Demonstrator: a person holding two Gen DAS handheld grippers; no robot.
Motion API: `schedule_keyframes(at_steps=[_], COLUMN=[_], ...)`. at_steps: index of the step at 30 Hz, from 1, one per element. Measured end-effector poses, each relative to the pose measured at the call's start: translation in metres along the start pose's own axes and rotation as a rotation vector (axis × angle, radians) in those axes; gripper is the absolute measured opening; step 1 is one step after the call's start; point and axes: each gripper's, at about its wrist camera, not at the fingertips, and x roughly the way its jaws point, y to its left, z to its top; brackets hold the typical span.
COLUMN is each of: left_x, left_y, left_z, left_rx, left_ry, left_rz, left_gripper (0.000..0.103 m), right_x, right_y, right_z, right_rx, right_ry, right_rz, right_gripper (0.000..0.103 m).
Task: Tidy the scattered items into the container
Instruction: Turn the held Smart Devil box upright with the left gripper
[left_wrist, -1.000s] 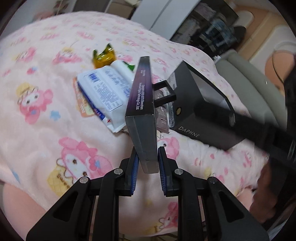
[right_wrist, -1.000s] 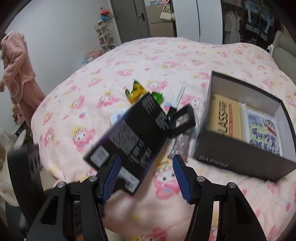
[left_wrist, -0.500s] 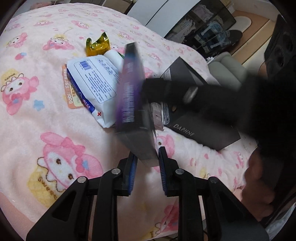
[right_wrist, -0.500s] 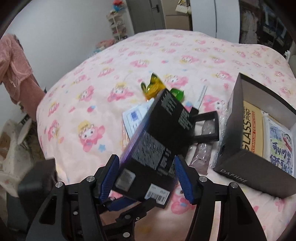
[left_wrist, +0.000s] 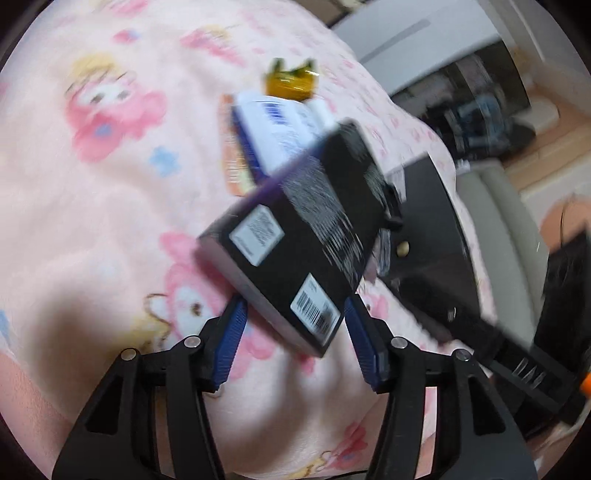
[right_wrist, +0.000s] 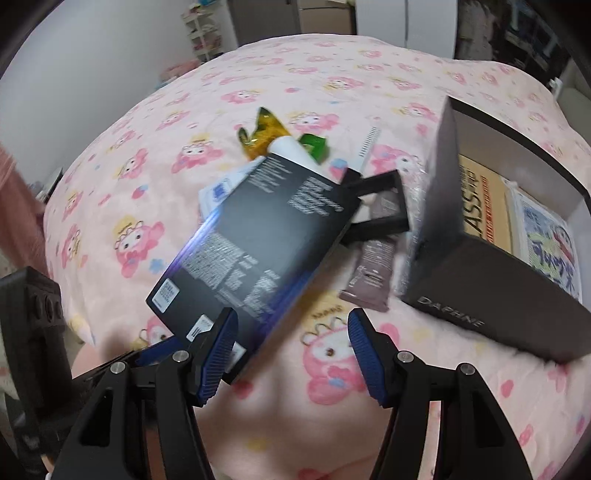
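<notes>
A black carton (left_wrist: 303, 243) with white print and barcode labels hangs tilted over the pink bedspread. It lies between the fingers of my left gripper (left_wrist: 297, 343), whose jaws are opening; the blue pads stand off its sides. In the right wrist view the same carton (right_wrist: 258, 236) crosses in front of my right gripper (right_wrist: 291, 350), which is open, its right pad far from the carton. The open black container marked DAPHNE (right_wrist: 491, 295) lies to the right and holds two flat packets.
On the bedspread (right_wrist: 155, 122) behind the carton lie a white and blue packet (left_wrist: 273, 129), a gold wrapper (left_wrist: 291, 79), a green wrapper (right_wrist: 314, 146), a black frame (right_wrist: 384, 206) and a brown sachet (right_wrist: 373, 269). A grey sofa (left_wrist: 495, 221) lies past the bed.
The left jaws have spread apart from their tight grip. The carton has rolled from edge-on to broad face up. Both grippers have sunk toward the bed.
</notes>
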Motion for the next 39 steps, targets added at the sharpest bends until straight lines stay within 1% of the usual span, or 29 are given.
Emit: schedule_keyframes(at_steps=[1,4,5,7,8,10,12,13,15,16,17,18,19,20,21,22,23,24,25,26,27,29,30,32,33,35,36,37,39], left_x=[-0.004,-0.013,-0.012,-0.005,-0.003,-0.004,-0.008,-0.012,-0.019,-0.022,-0.021,-0.019,-0.015,-0.011,-0.008,-0.003,0.0,0.001,0.002,0.005,0.009,0.018,0.021,0.023,0.019,0.01,0.006,0.002,-0.007], left_y=[0.007,0.023,0.024,0.022,0.019,0.013,0.011,0.006,-0.012,-0.02,-0.026,-0.036,-0.043,-0.044,-0.042,-0.034,-0.026,-0.018,-0.01,-0.003,0.002,0.016,0.018,0.011,0.006,-0.003,-0.004,-0.005,-0.004], left_z=[0.002,0.006,0.009,0.016,0.018,0.019,0.022,0.022,0.022,0.022,0.023,0.024,0.025,0.028,0.031,0.038,0.042,0.048,0.054,0.056,0.058,0.055,0.053,0.05,0.048,0.043,0.041,0.041,0.041], left_rx=[-0.046,-0.137,-0.146,-0.126,-0.103,-0.067,-0.047,-0.021,0.046,0.079,0.104,0.147,0.182,0.194,0.182,0.144,0.113,0.081,0.048,0.025,0.006,-0.051,-0.061,-0.02,-0.001,0.041,0.046,0.042,0.028], left_ry=[-0.016,-0.081,-0.09,-0.081,-0.081,-0.095,-0.101,-0.117,-0.147,-0.149,-0.148,-0.152,-0.161,-0.165,-0.159,-0.138,-0.124,-0.124,-0.13,-0.127,-0.118,-0.057,-0.035,-0.02,-0.016,-0.045,-0.052,-0.058,-0.079], left_rz=[-0.019,-0.051,-0.048,-0.012,0.009,0.013,-0.02,-0.036,-0.083,-0.12,-0.133,-0.1,-0.031,0.028,0.046,0.05,0.039,0.024,0.031,0.041,0.034,-0.013,-0.026,-0.065,-0.085,-0.079,-0.095,-0.114,-0.183], left_gripper=[0.057,0.057,0.057,0.052,0.05,0.033,0.028,0.022,0.022,0.022,0.022,0.022,0.022,0.022,0.024,0.028,0.03,0.035,0.051,0.06,0.067,0.067,0.065,0.052,0.049,0.048,0.048,0.048,0.048], right_x=[0.001,0.007,0.01,0.014,0.016,0.016,0.014,0.013,0.014,0.015,0.016,0.018,0.019,0.022,0.024,0.024,0.023,0.021,0.02,0.019,0.019,0.022,0.024,0.029,0.031,0.035,0.036,0.036,0.034], right_y=[-0.002,-0.005,-0.005,-0.002,0.0,0.001,0.002,0.0,-0.004,-0.007,-0.008,-0.01,-0.011,-0.012,-0.013,-0.014,-0.015,-0.017,-0.019,-0.021,-0.024,-0.027,-0.028,-0.026,-0.026,-0.025,-0.025,-0.025,-0.024], right_z=[-0.002,-0.009,-0.012,-0.016,-0.018,-0.02,-0.022,-0.023,-0.024,-0.025,-0.026,-0.027,-0.028,-0.03,-0.032,-0.033,-0.035,-0.036,-0.037,-0.037,-0.037,-0.036,-0.036,-0.038,-0.039,-0.04,-0.041,-0.041,-0.041], right_rx=[0.003,0.013,0.014,0.014,0.016,0.016,0.015,0.017,0.034,0.045,0.054,0.064,0.069,0.078,0.084,0.089,0.092,0.093,0.095,0.097,0.105,0.124,0.129,0.128,0.128,0.129,0.13,0.129,0.128], right_ry=[0.006,0.029,0.037,0.047,0.054,0.059,0.059,0.06,0.062,0.066,0.07,0.073,0.074,0.082,0.089,0.092,0.09,0.086,0.081,0.077,0.073,0.067,0.066,0.075,0.08,0.088,0.091,0.091,0.088], right_rz=[-0.005,0.005,0.011,0.019,0.025,0.039,0.044,0.042,0.034,0.035,0.038,0.047,0.054,0.057,0.053,0.052,0.052,0.048,0.042,0.037,0.029,0.018,0.019,0.027,0.029,0.032,0.033,0.034,0.036], right_gripper=[0.058,0.058,0.058,0.058,0.058,0.058,0.058,0.058,0.058,0.058,0.058,0.058,0.058,0.058,0.058,0.058,0.058,0.058,0.058,0.058,0.058,0.057,0.056,0.054,0.053,0.052,0.052,0.052,0.052])
